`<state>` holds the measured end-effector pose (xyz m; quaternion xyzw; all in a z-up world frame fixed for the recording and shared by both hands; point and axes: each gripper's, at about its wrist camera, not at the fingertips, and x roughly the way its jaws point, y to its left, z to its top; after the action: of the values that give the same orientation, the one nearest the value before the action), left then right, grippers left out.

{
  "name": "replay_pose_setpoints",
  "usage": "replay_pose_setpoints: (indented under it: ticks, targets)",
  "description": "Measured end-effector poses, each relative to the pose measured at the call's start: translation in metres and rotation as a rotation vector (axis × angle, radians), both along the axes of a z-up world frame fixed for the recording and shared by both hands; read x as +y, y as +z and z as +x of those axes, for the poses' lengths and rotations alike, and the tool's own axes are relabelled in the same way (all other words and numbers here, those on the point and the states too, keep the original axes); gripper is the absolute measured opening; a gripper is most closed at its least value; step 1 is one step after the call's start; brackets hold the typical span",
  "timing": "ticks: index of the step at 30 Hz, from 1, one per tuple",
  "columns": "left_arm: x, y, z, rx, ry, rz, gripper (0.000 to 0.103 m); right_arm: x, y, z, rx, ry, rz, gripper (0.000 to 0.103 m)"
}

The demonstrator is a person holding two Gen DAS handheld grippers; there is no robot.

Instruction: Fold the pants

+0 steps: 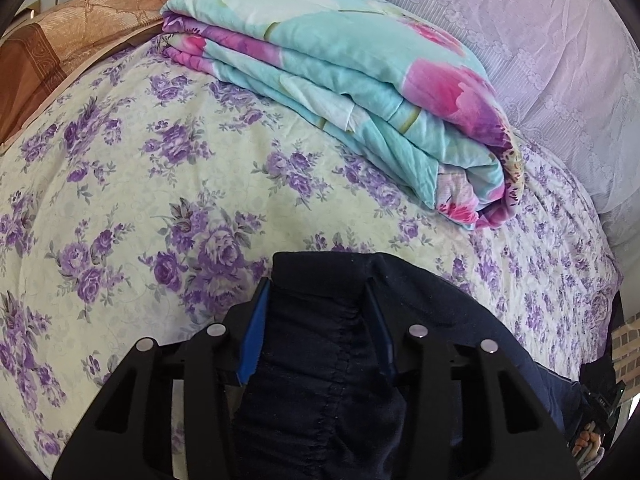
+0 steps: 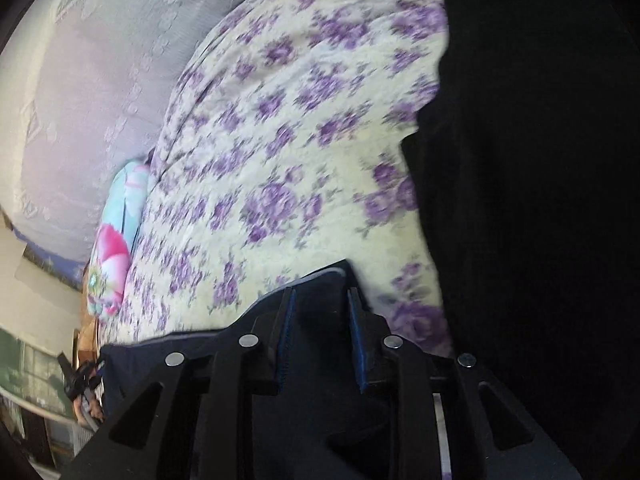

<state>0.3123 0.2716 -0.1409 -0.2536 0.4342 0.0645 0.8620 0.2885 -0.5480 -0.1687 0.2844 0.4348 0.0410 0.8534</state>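
The left gripper (image 1: 316, 308) clamps the gathered waistband of the dark pants (image 1: 320, 360); the right gripper (image 2: 320, 308) pinches another fold (blurred). The pants lie on the flowered bed (image 1: 160, 168), the folded quilt (image 1: 340, 92) beyond.

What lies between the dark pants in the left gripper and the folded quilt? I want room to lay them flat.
Only bare floral bedsheet separates the pants, clamped in the left gripper, from the folded quilt; the left wrist view shows this.
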Motion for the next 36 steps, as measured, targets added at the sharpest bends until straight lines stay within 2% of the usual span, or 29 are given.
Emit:
replay_pose_setpoints:
  ticks: [5, 9, 12, 14, 17, 18, 21, 22, 23, 24, 25, 27, 29, 31, 33, 36]
  targets:
    - [0.005, 0.022, -0.014, -0.074, 0.009, -0.015, 0.043, 0.005, 0.043, -0.026, -0.154, -0.039, -0.010, 0.006]
    - [0.009, 0.045, -0.015, -0.118, 0.021, -0.034, 0.043, 0.000, 0.073, -0.009, -0.202, -0.067, -0.057, 0.006]
    - [0.013, 0.050, -0.009, -0.132, 0.040, -0.039, 0.043, -0.002, 0.063, 0.027, -0.160, -0.086, -0.087, 0.006]
    - [0.013, 0.038, 0.004, -0.092, 0.047, -0.041, 0.043, -0.001, 0.041, 0.056, -0.097, -0.120, -0.116, 0.006]
    - [0.007, 0.006, 0.023, -0.006, 0.059, -0.007, 0.043, 0.007, 0.007, 0.086, -0.020, -0.133, -0.185, 0.007]
    - [0.007, -0.002, 0.026, 0.012, 0.059, -0.006, 0.044, 0.009, 0.002, 0.089, -0.009, -0.134, -0.190, 0.008]
    - [0.009, -0.009, 0.027, 0.016, 0.044, -0.022, 0.047, 0.002, 0.005, 0.081, -0.015, -0.165, -0.169, 0.023]
    - [0.011, -0.007, 0.024, 0.017, 0.034, -0.026, 0.050, -0.002, 0.010, 0.075, -0.025, -0.170, -0.153, 0.024]
    - [0.013, -0.005, 0.021, 0.020, 0.029, -0.022, 0.059, -0.007, 0.016, 0.065, -0.034, -0.177, -0.145, 0.025]
    - [0.015, -0.001, 0.016, 0.020, 0.025, -0.015, 0.068, -0.011, 0.022, 0.057, -0.043, -0.185, -0.140, 0.027]
    - [0.019, 0.003, 0.010, 0.012, 0.017, -0.013, 0.070, -0.015, 0.027, 0.045, -0.055, -0.199, -0.131, 0.029]
    - [0.025, 0.008, -0.006, 0.004, 0.009, -0.009, 0.071, -0.020, 0.035, 0.023, -0.072, -0.209, -0.098, 0.030]
    - [0.031, 0.012, -0.028, 0.005, 0.015, -0.019, 0.071, -0.018, 0.035, 0.004, -0.074, -0.192, -0.059, 0.038]
    - [0.039, 0.011, -0.053, 0.014, 0.024, -0.044, 0.071, -0.009, 0.029, -0.014, -0.051, -0.166, -0.041, 0.049]
    - [0.045, 0.010, -0.088, 0.010, 0.042, -0.065, 0.071, 0.002, 0.016, -0.024, -0.017, -0.130, -0.030, 0.054]
    - [0.050, 0.010, -0.142, 0.002, 0.043, -0.083, 0.071, 0.016, -0.002, -0.030, 0.030, -0.113, -0.051, 0.054]
